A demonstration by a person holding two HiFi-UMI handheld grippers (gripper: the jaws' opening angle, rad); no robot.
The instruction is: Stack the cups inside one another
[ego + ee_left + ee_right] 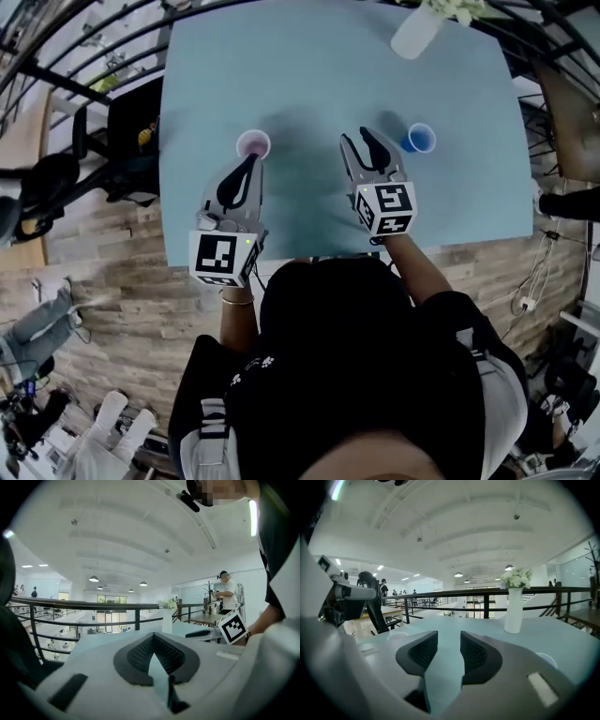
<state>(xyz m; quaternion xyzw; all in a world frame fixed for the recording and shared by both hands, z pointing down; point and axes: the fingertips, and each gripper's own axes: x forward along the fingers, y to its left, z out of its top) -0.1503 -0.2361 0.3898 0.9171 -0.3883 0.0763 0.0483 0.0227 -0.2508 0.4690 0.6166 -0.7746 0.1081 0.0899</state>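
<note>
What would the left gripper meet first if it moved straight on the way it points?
Probably the pink cup: it stands right ahead of the left gripper in the head view, though height is hard to judge.

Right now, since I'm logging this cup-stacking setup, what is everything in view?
light blue table: one, light blue, in front of the person
pink plastic cup: one, pink, upright on the table, left side
blue plastic cup: one, blue, upright on the table, right side
white vase of flowers: one, white, table's far edge
black railing: one, black, beyond the table
left gripper: one, grey and black, just behind the pink cup, fingers together, empty
right gripper: one, grey and black, left of the blue cup, fingers apart, empty
</note>
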